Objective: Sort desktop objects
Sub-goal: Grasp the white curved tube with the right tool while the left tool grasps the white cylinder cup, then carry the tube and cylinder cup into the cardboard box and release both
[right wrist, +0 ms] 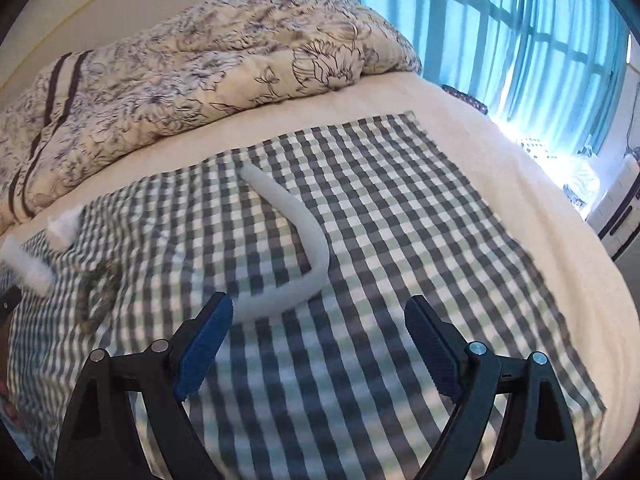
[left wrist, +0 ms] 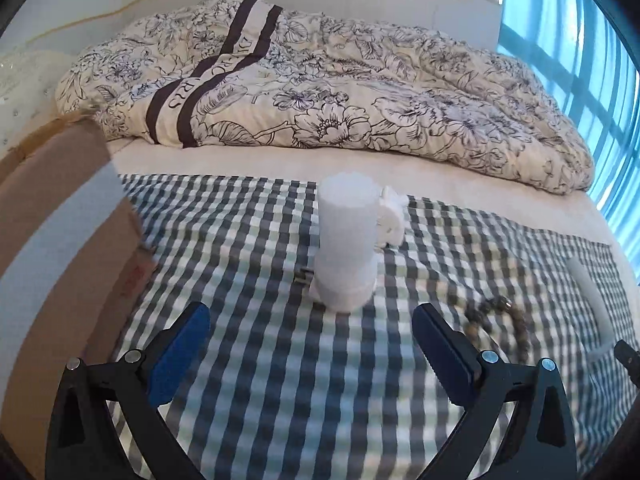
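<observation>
We are looking along two hand-held grippers at a bed spread with a grey, white and pale green checked cloth. The left gripper hovers with its blue-padded fingers spread wide apart and nothing between them. Just ahead of it stands a white, matte cylindrical container, upright on the cloth, with a small white clip-like piece touching its far right side (too blurred to name). To its right lies a string of dark brown beads.

The right gripper is likewise spread apart and empty. A curved, white, flexible tube lies flat on the cloth, its near end just ahead of the left finger.

We judge the cylinder light and rigid but easy to tip on the soft bedding; taking it around the middle of its body seems safest. The tube looks soft and springy, so it may sag or swing; a hold near its bend should balance it. A rumpled cream quilt with a dark floral print fills the background.
</observation>
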Demonstrator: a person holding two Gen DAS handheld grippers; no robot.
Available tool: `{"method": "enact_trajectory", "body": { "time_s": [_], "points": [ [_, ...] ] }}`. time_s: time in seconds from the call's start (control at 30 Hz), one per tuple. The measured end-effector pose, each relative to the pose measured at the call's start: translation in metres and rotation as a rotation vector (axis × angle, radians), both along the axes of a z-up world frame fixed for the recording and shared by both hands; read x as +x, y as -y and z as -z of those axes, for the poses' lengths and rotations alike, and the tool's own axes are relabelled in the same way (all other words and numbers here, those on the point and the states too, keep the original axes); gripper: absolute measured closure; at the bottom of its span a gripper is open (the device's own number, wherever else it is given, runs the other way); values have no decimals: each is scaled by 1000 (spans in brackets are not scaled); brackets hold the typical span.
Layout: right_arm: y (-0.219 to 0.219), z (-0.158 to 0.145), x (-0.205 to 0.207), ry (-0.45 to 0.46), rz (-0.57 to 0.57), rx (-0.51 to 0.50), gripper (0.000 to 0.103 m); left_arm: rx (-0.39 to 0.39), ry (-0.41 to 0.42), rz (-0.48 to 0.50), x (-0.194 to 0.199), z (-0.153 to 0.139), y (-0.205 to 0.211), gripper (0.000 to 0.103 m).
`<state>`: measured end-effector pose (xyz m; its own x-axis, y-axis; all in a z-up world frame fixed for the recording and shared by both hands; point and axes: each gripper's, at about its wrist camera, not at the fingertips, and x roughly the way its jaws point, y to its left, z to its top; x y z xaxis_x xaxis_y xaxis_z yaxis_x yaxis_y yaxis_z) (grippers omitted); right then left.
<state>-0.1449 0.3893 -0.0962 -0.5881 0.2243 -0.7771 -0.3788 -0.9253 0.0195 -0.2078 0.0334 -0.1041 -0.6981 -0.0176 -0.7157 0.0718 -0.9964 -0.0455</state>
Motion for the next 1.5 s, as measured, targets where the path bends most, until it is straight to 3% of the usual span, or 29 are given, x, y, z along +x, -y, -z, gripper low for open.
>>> {"method": "enact_trajectory", "body": {
  "time_s": [0.2, 0.3, 0.5, 0.57, 0.67, 0.7, 0.77, 0.8, 0.87, 0.93, 0.97, 1.13, 1.27, 1.5],
  "points": [
    [2, 19, -32, 34, 26, 64, 15, -36, -9, -12, -32, 13, -4, 0],
    [1, 30, -39, 36, 77, 97, 23, -6, -16, -29, -44, 19, -1, 0],
    [7, 38, -37, 11, 98, 146, 23, 42, 14, -70, -57, 37, 5, 0],
    [7, 40, -38, 11, 98, 147, 23, 43, 20, -69, -59, 39, 4, 6],
    [10, 40, -39, 16, 97, 159, 24, 34, 26, -47, -59, 40, -1, 38],
    [10, 40, -39, 14, 91, 157, 25, 30, 23, -41, -59, 39, -3, 42],
    [10, 39, -42, 9, 72, 155, 33, 29, 9, -34, -56, 37, -4, 46],
    [12, 39, -42, 4, 55, 154, 38, 35, 1, -29, -55, 36, -3, 56],
    [16, 36, -43, 3, 14, 154, 73, 41, -10, -23, -51, 32, -3, 56],
    [18, 31, -38, 7, -11, 155, 91, 24, -11, -15, -45, 28, -4, 57],
    [17, 29, -34, 2, -24, 140, 94, 20, -16, 0, -41, 26, -4, 57],
    [18, 9, 1, -44, -78, 40, 95, 2, -35, 37, -15, 8, 0, 59],
    [27, -14, 29, -80, -115, 44, 95, 53, -34, 61, 10, -11, 5, 59],
    [42, -61, 73, -123, -147, 25, 95, 59, -52, 107, 64, -48, 4, 59]
  ]
}}
